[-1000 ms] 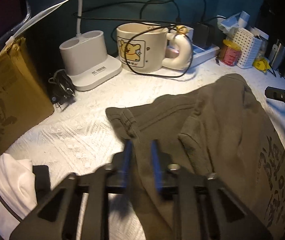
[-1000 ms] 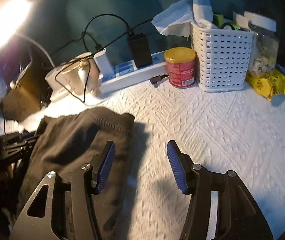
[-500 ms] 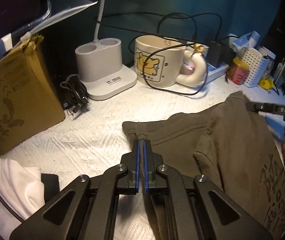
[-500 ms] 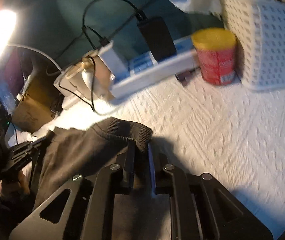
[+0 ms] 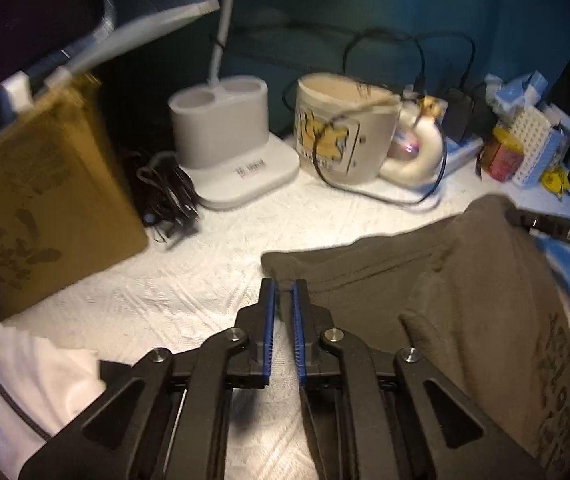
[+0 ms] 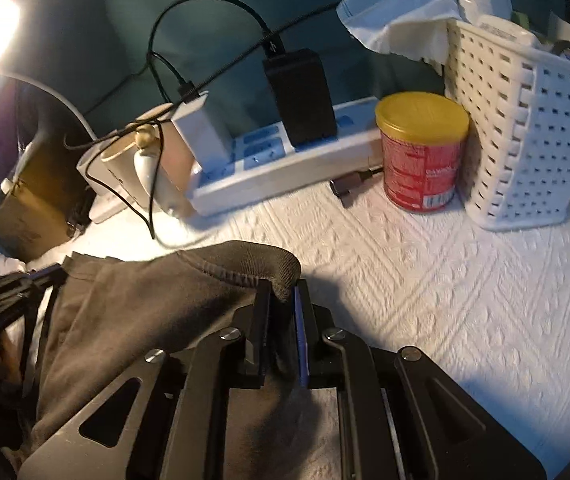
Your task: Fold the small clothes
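A dark olive garment (image 5: 465,300) with printed lettering lies on the white textured cloth (image 5: 165,292). My left gripper (image 5: 283,292) is at its left corner, its jaws a small gap apart, with the corner's edge at the tips. My right gripper (image 6: 283,296) is shut on the garment's ribbed right corner (image 6: 261,266) and shows at the right of the left wrist view (image 5: 545,226). The left gripper shows at the left edge of the right wrist view (image 6: 9,296).
At the back stand a brown cardboard box (image 5: 33,216), a white lamp base (image 5: 229,140), a bear mug (image 5: 341,132), a power strip (image 6: 285,160), a red can (image 6: 421,152) and a white basket (image 6: 525,136). A white garment (image 5: 25,384) lies front left.
Both grippers closed on the garment's corners from open. The left jaws have since parted slightly. Both views have drawn closer to the back of the table.
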Motion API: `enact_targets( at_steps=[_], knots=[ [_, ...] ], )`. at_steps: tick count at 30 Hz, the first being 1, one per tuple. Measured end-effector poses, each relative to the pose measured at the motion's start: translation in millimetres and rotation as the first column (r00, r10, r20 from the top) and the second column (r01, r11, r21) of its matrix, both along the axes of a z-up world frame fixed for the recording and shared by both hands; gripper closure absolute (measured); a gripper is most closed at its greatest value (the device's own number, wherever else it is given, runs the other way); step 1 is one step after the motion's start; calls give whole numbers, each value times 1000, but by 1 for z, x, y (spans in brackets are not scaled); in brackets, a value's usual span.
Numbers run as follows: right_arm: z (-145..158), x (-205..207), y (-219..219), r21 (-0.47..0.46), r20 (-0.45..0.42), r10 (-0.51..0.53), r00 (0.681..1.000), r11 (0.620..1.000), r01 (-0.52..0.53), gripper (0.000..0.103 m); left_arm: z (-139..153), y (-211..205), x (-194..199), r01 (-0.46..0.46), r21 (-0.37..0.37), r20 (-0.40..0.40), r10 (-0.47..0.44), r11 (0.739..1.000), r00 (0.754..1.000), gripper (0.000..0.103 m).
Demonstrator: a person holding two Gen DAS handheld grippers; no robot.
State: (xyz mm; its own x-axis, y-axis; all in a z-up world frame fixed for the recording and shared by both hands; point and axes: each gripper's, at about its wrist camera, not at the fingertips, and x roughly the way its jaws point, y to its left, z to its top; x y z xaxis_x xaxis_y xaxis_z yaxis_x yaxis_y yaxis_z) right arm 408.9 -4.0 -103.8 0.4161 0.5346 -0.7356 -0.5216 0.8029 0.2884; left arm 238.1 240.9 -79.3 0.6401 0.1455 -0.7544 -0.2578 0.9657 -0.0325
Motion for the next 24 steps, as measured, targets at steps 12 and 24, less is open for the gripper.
enact_targets(
  at_steps=[12,24],
  knots=[
    [5,-14,-8,-40,12,-16,1000,999,17,85,-10,-58,10,202,-28,-28,-203,979,979,40],
    [-3,-8,-9,18,-38,12,999,1000,-11,84,11,-39,-2,174,-23,3,-174,984,985,94]
  ],
)
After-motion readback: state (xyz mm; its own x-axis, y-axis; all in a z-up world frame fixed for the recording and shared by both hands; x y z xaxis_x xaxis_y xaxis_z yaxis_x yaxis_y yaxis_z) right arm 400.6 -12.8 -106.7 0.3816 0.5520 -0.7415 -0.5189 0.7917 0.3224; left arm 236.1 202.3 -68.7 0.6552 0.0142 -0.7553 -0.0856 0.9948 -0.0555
